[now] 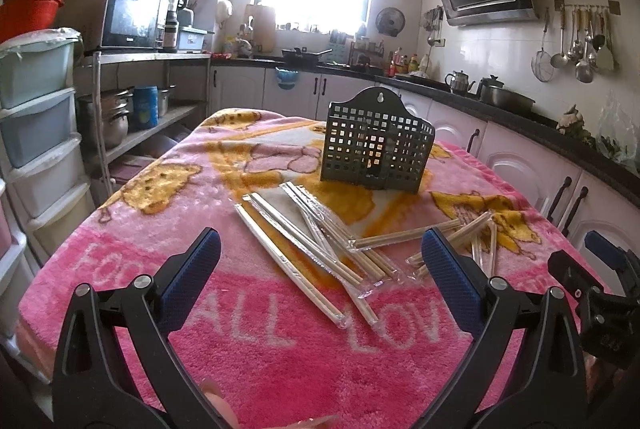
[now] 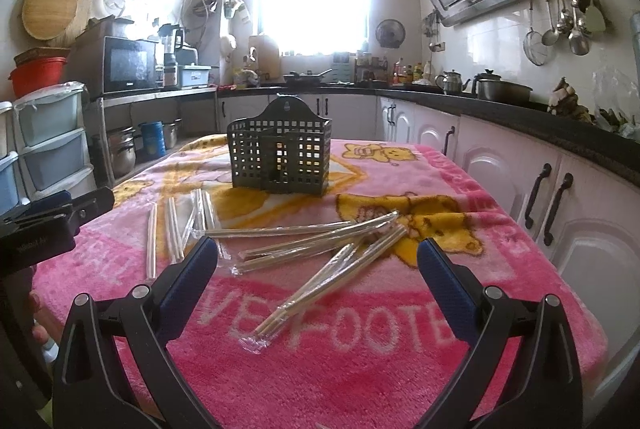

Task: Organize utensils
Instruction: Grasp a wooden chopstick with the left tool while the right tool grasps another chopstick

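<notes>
Several pairs of wooden chopsticks in clear plastic sleeves (image 1: 312,241) lie scattered on a pink blanket (image 1: 132,261); they also show in the right wrist view (image 2: 320,249). A dark perforated utensil holder (image 1: 376,145) stands upright behind them, and shows in the right wrist view (image 2: 280,161). My left gripper (image 1: 320,253) is open and empty, hovering in front of the pile. My right gripper (image 2: 318,257) is open and empty, also just short of the chopsticks. Each gripper shows at the edge of the other's view.
The blanket (image 2: 400,369) covers a table in a kitchen. White cabinets (image 2: 520,181) under a dark counter run close along the right. Plastic drawers (image 1: 36,133) and a shelf with pots stand on the left.
</notes>
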